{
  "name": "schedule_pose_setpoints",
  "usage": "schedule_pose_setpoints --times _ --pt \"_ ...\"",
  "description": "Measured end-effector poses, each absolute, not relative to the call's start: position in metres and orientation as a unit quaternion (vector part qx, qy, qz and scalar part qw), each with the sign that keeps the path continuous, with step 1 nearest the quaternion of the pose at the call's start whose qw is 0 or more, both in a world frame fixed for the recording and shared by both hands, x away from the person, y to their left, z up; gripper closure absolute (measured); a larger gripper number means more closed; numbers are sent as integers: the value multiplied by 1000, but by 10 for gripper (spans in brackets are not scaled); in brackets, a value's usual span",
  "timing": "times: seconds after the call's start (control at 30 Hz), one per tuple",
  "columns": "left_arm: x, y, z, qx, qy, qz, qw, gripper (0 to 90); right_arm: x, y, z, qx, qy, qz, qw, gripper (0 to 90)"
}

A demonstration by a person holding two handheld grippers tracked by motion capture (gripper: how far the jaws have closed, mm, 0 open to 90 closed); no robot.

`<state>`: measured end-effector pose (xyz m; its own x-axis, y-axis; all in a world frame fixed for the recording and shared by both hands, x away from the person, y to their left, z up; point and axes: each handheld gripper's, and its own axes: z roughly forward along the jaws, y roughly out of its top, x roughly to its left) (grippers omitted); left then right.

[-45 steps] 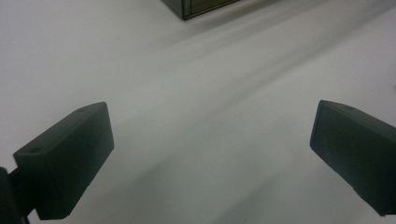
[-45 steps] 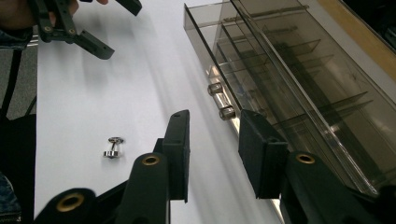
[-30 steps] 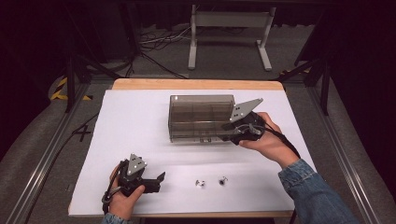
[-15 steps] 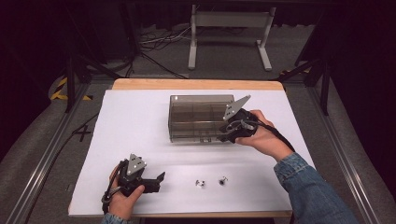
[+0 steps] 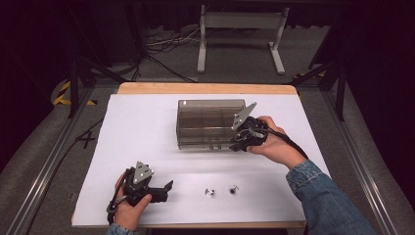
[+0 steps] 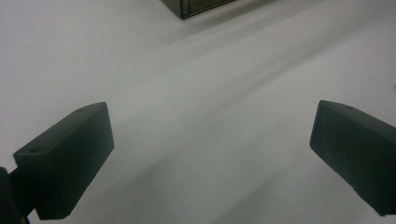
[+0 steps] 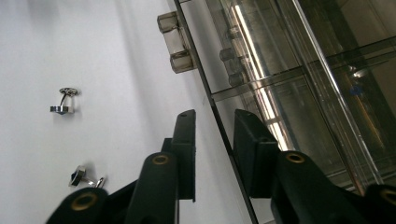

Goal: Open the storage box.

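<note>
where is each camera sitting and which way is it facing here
High view: above the person's side, looking forward and down on the table; both hands, left gripper, right gripper at the clear box.
Left gripper view: on that gripper, facing bare table past wide-open jaws.
Right gripper view: along its jaws, which have just been closing astride the box's front edge.
Shared: the two cufflinks and the box.

Layout around the clear box (image 5: 211, 124)

The box sits mid-table (image 5: 147, 117). The right gripper (image 5: 240, 139) is at its front right corner; two cufflinks (image 5: 221, 190) lie before the box, and the left gripper (image 5: 161, 192) well before it, leftward.
</note>
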<state>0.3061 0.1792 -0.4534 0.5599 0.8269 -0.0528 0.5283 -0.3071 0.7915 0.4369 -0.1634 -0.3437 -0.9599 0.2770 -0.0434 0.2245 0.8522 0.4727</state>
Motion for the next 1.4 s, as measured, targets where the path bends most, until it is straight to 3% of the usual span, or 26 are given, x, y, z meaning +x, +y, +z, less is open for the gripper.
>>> schedule_pose_setpoints --times 0.17,1.4 --pt "306 179 -454 786 431 187 402 3 437 -163 -343 131 962 233 55 786" --pt "306 178 -454 787 431 189 399 3 402 -165 -334 95 965 235 72 812"
